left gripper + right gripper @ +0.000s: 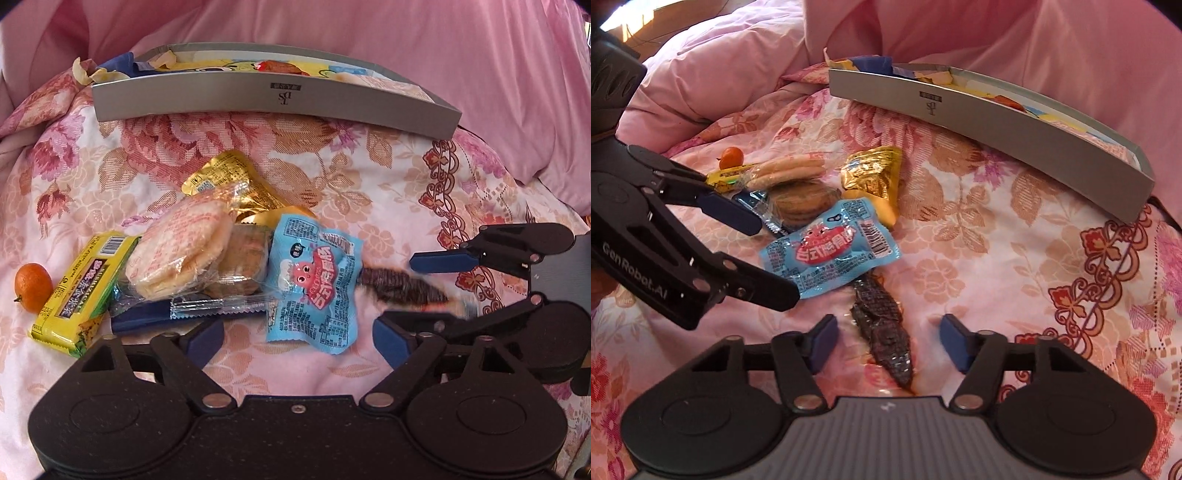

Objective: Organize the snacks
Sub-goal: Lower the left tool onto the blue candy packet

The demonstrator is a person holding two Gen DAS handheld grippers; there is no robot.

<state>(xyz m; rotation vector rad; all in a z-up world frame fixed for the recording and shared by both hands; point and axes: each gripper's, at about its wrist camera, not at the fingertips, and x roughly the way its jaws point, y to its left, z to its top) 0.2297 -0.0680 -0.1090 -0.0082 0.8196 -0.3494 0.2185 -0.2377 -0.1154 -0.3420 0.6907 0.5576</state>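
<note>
Both grippers straddle snacks for pickup: right gripper point(886, 341) unclenched around the dark strip point(882, 328), left gripper point(295, 334) released around the blue packet point(314, 284).

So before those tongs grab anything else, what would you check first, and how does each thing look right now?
1. Dark snack strip lies between the right tongs: ok.
2. Right pads pressing the strip: not ok, gaps show on both sides.
3. Left tongs open, around the lower edge of the blue packet, pads clear of it: ok.
4. Grey box open on top to take snacks: ok.
5. Free space left inside the box: cannot tell, wrappers already fill what shows.
6. Strip free of the blue packet: not ok, its far end lies under the packet.
</note>
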